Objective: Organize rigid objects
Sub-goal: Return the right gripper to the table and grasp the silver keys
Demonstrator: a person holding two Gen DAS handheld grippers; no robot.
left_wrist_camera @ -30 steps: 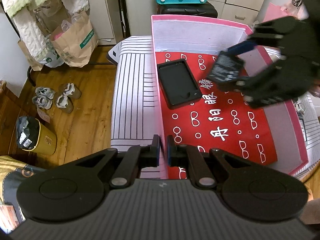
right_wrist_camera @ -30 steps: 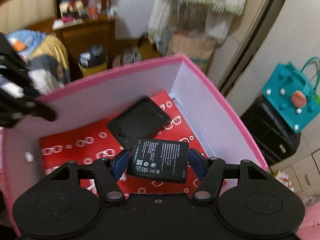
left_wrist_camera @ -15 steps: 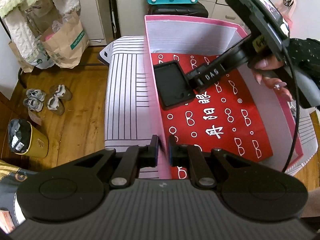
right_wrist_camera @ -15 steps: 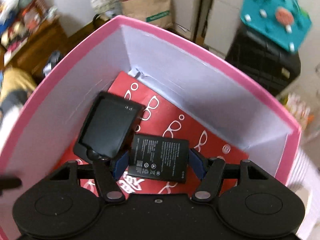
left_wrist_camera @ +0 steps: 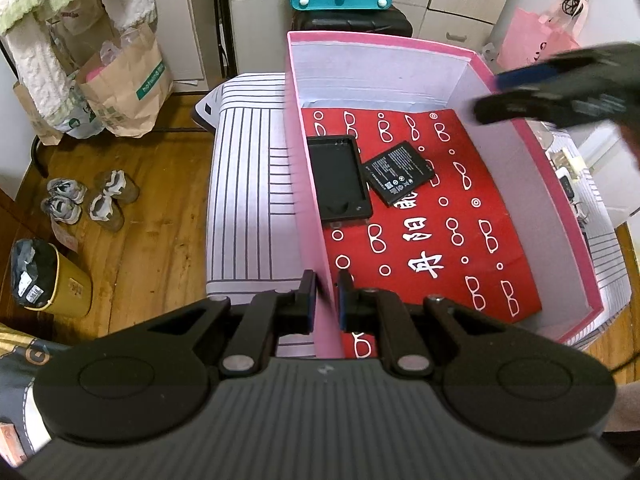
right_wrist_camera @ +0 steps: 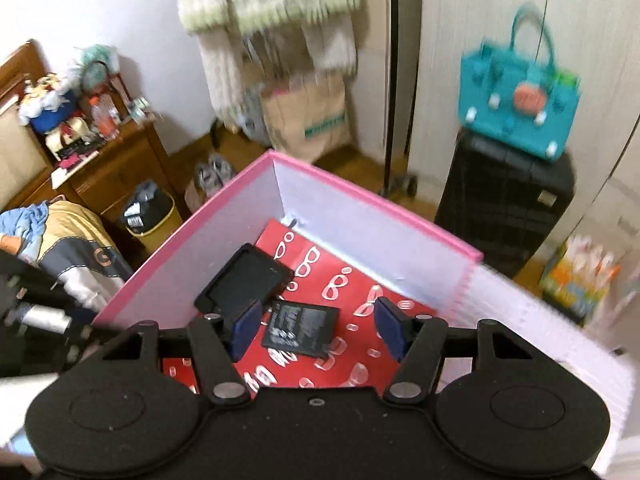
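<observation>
A pink box (left_wrist_camera: 528, 148) lined with red paper (left_wrist_camera: 440, 240) printed with glasses stands on a striped surface. My left gripper (left_wrist_camera: 325, 304) is shut on the box's left wall near its front corner. Inside, a black phone battery (left_wrist_camera: 398, 174) lies flat, label up, touching the right edge of a black tray-like case (left_wrist_camera: 340, 178). My right gripper (right_wrist_camera: 319, 328) hangs open above the box with nothing between its blue pads; the battery (right_wrist_camera: 302, 328) and the case (right_wrist_camera: 244, 280) lie below it. In the left wrist view the right gripper (left_wrist_camera: 504, 94) is a blur over the box's right wall.
The box rests on a white, dark-striped surface (left_wrist_camera: 248, 200). Around it on the wooden floor are a paper bag (left_wrist_camera: 124, 84), shoes (left_wrist_camera: 80, 200), a yellow bin (left_wrist_camera: 48, 280) and a black suitcase (right_wrist_camera: 504, 208) with a teal bag (right_wrist_camera: 520, 96) on top.
The right gripper let go of the battery, which now lies in the box beside the black case, and then rose away to the right. The left gripper kept its hold on the box wall.
</observation>
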